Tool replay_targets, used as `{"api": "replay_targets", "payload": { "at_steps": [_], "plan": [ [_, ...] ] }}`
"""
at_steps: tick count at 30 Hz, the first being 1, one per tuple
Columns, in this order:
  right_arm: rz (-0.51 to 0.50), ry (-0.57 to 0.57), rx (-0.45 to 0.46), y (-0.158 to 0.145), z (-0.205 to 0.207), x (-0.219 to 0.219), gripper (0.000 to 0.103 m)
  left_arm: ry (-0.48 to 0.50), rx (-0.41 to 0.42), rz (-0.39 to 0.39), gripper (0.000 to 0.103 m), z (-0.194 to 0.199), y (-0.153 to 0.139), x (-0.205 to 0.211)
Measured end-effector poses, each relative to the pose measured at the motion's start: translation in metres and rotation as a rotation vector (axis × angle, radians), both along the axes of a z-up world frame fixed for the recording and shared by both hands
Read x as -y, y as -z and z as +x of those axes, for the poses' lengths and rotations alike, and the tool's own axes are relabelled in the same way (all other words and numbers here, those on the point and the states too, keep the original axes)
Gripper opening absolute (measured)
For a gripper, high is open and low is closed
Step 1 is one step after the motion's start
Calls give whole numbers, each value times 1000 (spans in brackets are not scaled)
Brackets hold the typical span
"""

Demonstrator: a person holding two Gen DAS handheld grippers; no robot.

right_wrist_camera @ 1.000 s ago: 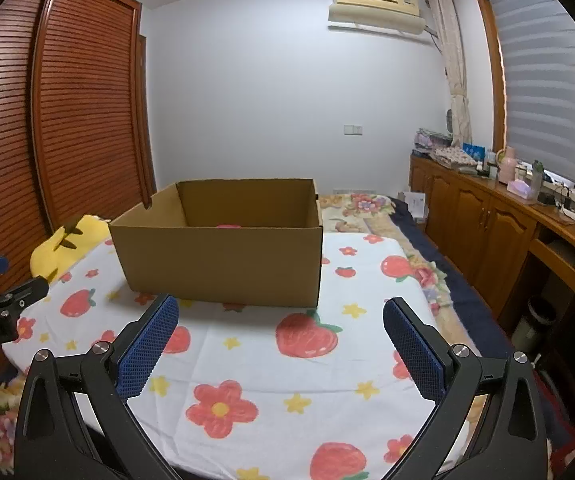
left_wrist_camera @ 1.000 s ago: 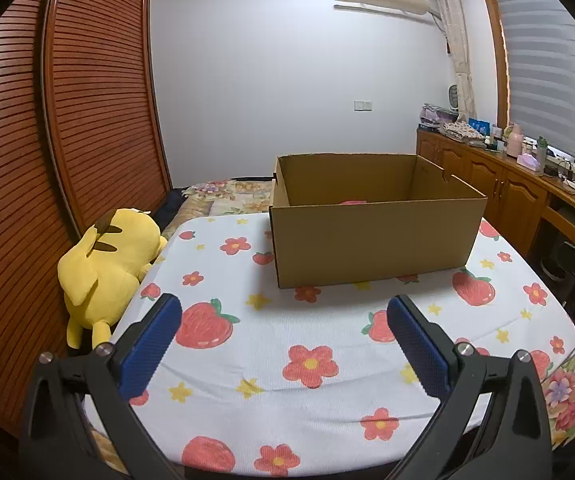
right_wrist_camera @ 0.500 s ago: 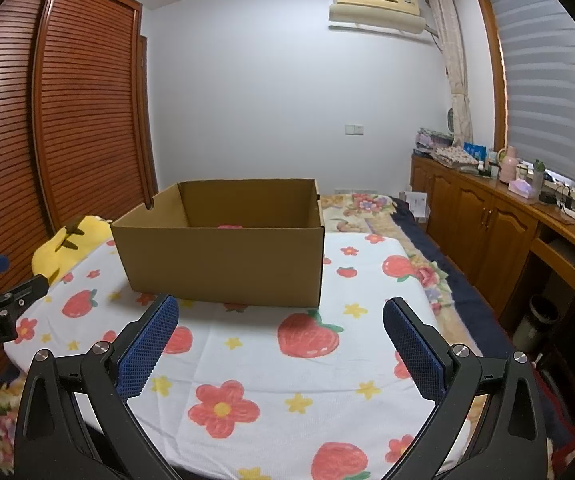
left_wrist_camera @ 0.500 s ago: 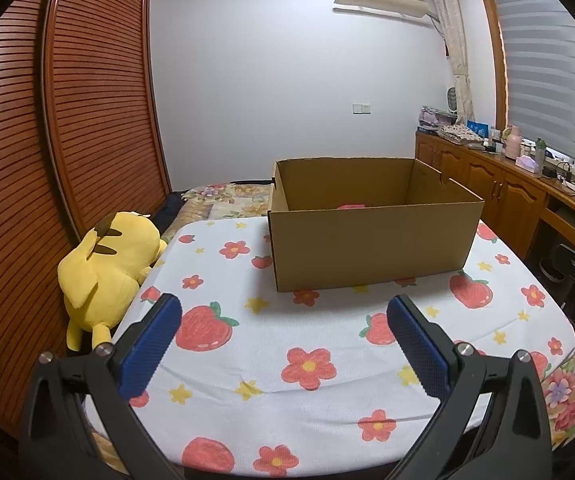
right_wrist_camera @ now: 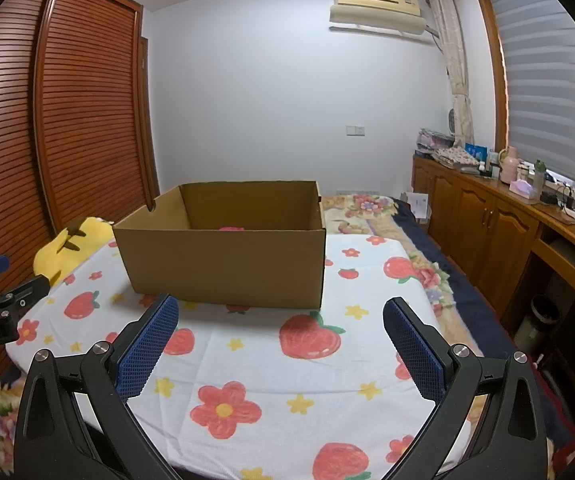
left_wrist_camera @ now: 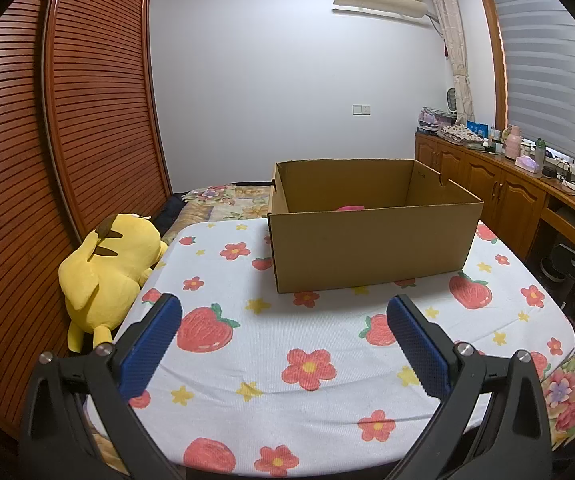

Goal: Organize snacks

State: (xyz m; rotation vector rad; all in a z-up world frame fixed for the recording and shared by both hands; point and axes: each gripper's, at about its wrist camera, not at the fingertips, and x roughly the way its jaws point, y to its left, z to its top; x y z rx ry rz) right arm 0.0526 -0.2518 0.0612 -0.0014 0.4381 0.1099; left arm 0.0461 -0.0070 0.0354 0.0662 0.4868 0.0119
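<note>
An open brown cardboard box [left_wrist_camera: 371,248] [right_wrist_camera: 227,264] stands on a table covered by a white cloth printed with strawberries and flowers [left_wrist_camera: 311,344] [right_wrist_camera: 287,360]. Over the front wall of the box only a sliver of something pink [left_wrist_camera: 350,208] [right_wrist_camera: 231,229] shows; I cannot tell what it is. My left gripper [left_wrist_camera: 283,328] is open and empty, held back from the box over the table's near left part. My right gripper [right_wrist_camera: 280,330] is open too, nothing between its blue pads, in front of the box's right corner. Each gripper appears at the edge of the other's view.
A yellow plush toy [left_wrist_camera: 107,268] [right_wrist_camera: 63,246] lies off the table's left side against slatted wooden doors [left_wrist_camera: 47,160]. A bed with a floral cover [right_wrist_camera: 367,208] lies behind the table. Wooden cabinets [right_wrist_camera: 487,220] topped with clutter line the right wall under a window.
Both views have drifted slightly; the box sits a touch lower and nearer in the right wrist view. Both grippers have stayed open.
</note>
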Motion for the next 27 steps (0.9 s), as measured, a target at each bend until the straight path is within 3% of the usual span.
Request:
{"api": "replay_targets", "payload": {
  "at_steps": [27],
  "plan": [
    [-1, -3, -1, -1, 1, -1, 103, 3, -2, -4, 103, -2, -2, 0]
  ]
}}
